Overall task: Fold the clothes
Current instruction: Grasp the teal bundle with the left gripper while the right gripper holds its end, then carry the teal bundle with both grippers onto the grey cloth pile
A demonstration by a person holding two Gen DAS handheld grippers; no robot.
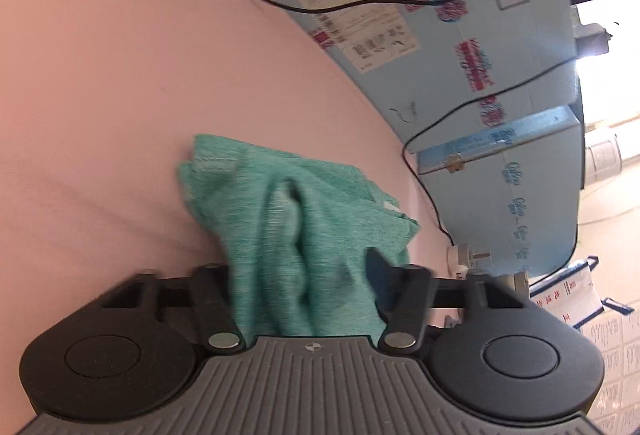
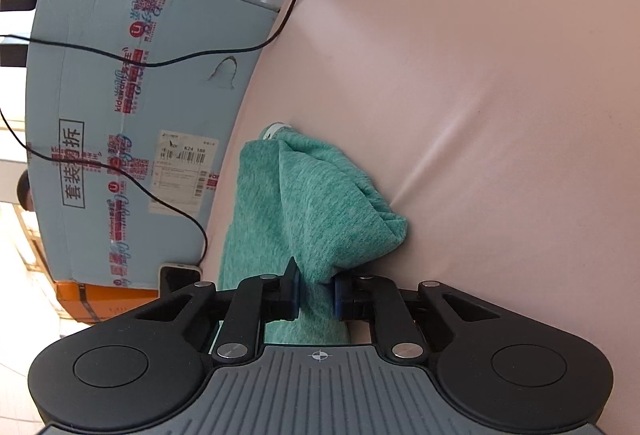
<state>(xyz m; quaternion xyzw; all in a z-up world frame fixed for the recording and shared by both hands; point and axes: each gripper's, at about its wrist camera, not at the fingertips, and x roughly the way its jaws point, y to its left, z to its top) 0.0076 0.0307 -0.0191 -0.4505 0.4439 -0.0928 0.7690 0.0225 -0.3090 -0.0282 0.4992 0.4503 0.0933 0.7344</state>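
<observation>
Left wrist view shows the green garment (image 1: 304,219), a heathered teal knit, bunched up on the pink sheet (image 1: 100,95) and rising straight into the left gripper (image 1: 304,287), whose jaws are drawn in tight on a thick gather of the cloth. Right wrist view gives the same garment (image 2: 312,195), again off the sheet at the near end, with the right gripper (image 2: 316,295) nipped onto a fold of it between its blue-faced pads (image 2: 340,295). Both tongs therefore stand nearly closed, each with cloth in its bite.

As I judge it, the step in hand is to lift and spread the piece so it can be laid flat for a fold. Doing this well calls for drawing the two grips apart evenly until the fabric between them hangs smooth, keeping them level with each other, and lowering the far edge onto the sheet first; each grip seems to hold a bunch rather than a single edge, so layers may drag along.

Beyond the bed stands a pale blue carton (image 2: 132,123). Its tape carries red and blue print, "kids" among it, with large boxed Chinese characters 套装 and 拆. A white shipping label (image 2: 184,171) reads "K24 188" above a barcode. Black cables (image 2: 120,59) trail across the carton, and a phone (image 2: 176,275) lies at the sheet's edge.
</observation>
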